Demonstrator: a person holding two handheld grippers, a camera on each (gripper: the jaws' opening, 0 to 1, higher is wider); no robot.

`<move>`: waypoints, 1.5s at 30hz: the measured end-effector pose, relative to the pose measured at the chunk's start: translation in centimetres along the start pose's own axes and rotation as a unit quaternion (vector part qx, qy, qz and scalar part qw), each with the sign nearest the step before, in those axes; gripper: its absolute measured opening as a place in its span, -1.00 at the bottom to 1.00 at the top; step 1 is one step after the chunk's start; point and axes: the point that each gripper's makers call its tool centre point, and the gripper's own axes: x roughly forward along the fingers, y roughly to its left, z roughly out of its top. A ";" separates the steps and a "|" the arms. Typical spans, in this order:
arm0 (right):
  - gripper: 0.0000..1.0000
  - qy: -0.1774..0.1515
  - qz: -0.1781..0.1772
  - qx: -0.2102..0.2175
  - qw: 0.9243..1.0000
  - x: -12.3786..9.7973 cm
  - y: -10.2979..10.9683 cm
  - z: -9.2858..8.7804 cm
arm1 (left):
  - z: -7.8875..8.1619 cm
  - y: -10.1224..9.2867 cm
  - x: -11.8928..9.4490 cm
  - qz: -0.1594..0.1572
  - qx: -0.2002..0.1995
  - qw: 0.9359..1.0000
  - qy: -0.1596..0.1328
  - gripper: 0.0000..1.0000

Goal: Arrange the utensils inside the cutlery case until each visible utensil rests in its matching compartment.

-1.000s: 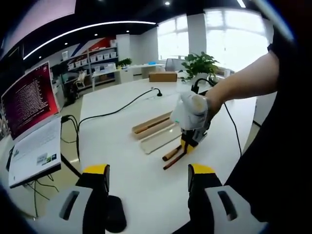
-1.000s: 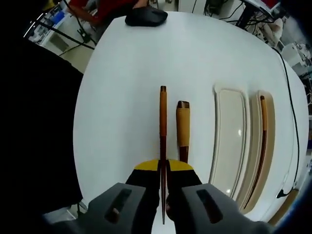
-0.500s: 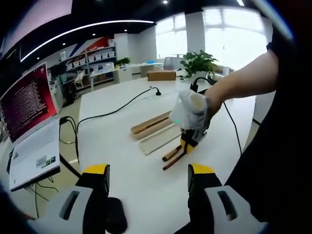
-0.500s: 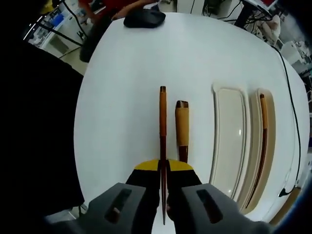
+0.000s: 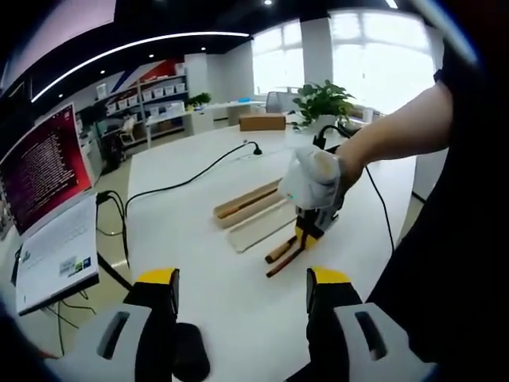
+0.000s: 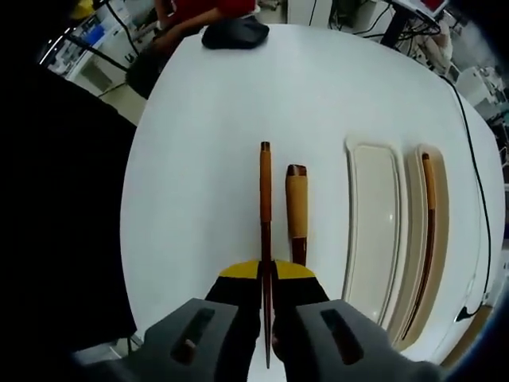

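My right gripper point(image 6: 266, 270) is shut on a dark wooden chopstick point(image 6: 266, 199) that lies lengthwise on the white table. Beside it lies a utensil with a pale wooden handle point(image 6: 297, 208). Further right are a cream tray point(image 6: 374, 231) and a wooden tray point(image 6: 442, 207) of the cutlery case, with another chopstick point(image 6: 430, 231) resting in the wooden one. In the left gripper view, the right gripper point(image 5: 306, 237), in a gloved hand, is down on the utensils point(image 5: 280, 253) next to the case point(image 5: 248, 204). My left gripper point(image 5: 242, 286) stands open, nearer the table's edge.
A black mouse point(image 6: 235, 33) sits at the table's far end by a person in red point(image 6: 195, 12); the mouse point(image 5: 189, 354) also lies by my left jaw. An open laptop point(image 5: 52, 215), a black cable point(image 5: 191, 179) and a potted plant point(image 5: 326, 103) stand around the table.
The chopstick, handle utensil and case stay put. The person's arm in red at the far end of the table has shifted in the right gripper view.
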 end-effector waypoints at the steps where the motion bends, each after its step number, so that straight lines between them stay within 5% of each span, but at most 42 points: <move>1: -1.00 0.001 -0.001 -0.001 1.000 0.0 0.0 0.0 | 0.0 0.0 0.0 0.000 0.001 1.000 0.000 0.33; 25: -1.00 0.022 -0.025 -0.013 0.999 0.0 0.0 0.0 | -0.4 -0.1 -0.2 -0.004 0.000 1.000 0.001 0.32; 31: -1.00 0.024 -0.025 -0.010 0.999 0.0 0.0 0.0 | -0.7 0.3 -0.2 -0.005 -0.018 1.000 0.003 0.32; 35: -1.00 0.016 -0.011 0.021 1.000 0.0 -0.3 0.0 | -0.3 -0.1 0.0 -0.021 0.019 0.999 0.017 0.31; 45: -1.00 0.013 -0.006 0.022 1.000 0.0 -0.1 0.0 | -0.4 -1.1 0.5 -0.033 0.008 0.999 0.018 0.31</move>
